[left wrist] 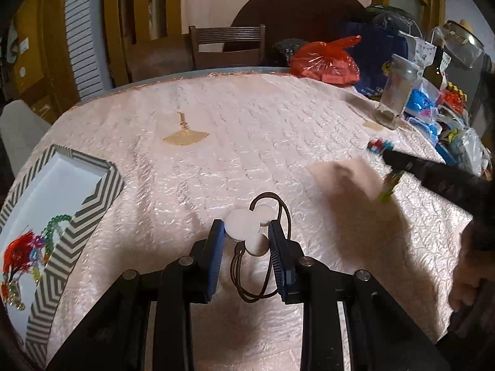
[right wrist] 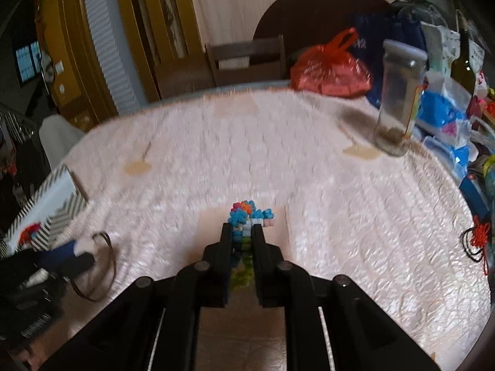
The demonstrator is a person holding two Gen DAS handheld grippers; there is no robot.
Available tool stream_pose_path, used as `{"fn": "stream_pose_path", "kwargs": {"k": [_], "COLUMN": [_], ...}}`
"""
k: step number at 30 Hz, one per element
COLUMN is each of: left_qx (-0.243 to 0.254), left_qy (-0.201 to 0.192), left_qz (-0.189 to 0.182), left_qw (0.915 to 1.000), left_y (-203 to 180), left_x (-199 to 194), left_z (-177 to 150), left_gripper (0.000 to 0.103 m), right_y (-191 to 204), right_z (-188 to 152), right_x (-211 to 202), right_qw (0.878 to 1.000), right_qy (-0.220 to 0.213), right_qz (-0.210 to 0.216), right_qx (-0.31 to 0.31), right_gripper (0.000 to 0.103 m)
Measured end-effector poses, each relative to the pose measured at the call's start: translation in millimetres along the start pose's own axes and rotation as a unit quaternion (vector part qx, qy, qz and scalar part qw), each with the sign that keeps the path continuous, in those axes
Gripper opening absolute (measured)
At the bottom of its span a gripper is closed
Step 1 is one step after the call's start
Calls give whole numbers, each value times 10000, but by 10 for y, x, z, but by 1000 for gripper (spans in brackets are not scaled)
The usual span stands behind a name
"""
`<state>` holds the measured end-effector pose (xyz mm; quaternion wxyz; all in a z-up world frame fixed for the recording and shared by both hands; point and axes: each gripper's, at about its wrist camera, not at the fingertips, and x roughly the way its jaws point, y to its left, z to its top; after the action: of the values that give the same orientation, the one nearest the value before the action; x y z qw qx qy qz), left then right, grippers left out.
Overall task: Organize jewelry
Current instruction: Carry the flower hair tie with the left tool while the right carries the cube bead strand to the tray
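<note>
Pale pink quilted cloth covers the round surface (left wrist: 263, 117). The left gripper (left wrist: 246, 238) hangs over its near edge, jaws spread on either side of a white disc pendant (left wrist: 241, 227) strung on a brown cord (left wrist: 286, 216); whether the pads touch the discs I cannot tell. The right gripper (right wrist: 242, 232) has its jaws pressed together on a colourful bead bracelet (right wrist: 247, 213), its blue, orange and pink beads sticking out past the tips. At the left edge sits a chevron-striped box (left wrist: 102, 185) with a white inside, holding a red tassel (left wrist: 18, 253) and a green bead strand (left wrist: 57, 222). A gold fan-shaped earring (left wrist: 185, 136) lies alone on the cloth farther back. A glass jar (left wrist: 396, 92) and a red plastic bag (left wrist: 328, 61) stand at the far right.
</note>
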<state>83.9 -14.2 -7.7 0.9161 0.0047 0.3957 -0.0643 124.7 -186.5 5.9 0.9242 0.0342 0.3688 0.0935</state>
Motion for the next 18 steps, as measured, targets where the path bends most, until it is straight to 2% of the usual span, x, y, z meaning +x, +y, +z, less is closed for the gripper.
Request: {"fn": "stream_pose_path", "kwargs": {"k": [5,13,18], "left_qx": [-87,-236,-322], "left_qy": [97,112,94], "left_qz": [122,158,223], "left_qw": [9998,9995,9992], "left_y": [26,143,251], "left_x": [-11,-63,-105], "left_z": [-64,-98,-93], "left_gripper": [47,47,47], "right_y": [48,134,267], "right_z": [80,-8,12], "right_x": [-160,-141,-151], "right_qw": [9999,9999,9997], "right_qy": [-159,-9,-69], "right_qz": [-35,-113,-122], "right_qx": [-48,-91,-216], "right_gripper": [11,11,11]}}
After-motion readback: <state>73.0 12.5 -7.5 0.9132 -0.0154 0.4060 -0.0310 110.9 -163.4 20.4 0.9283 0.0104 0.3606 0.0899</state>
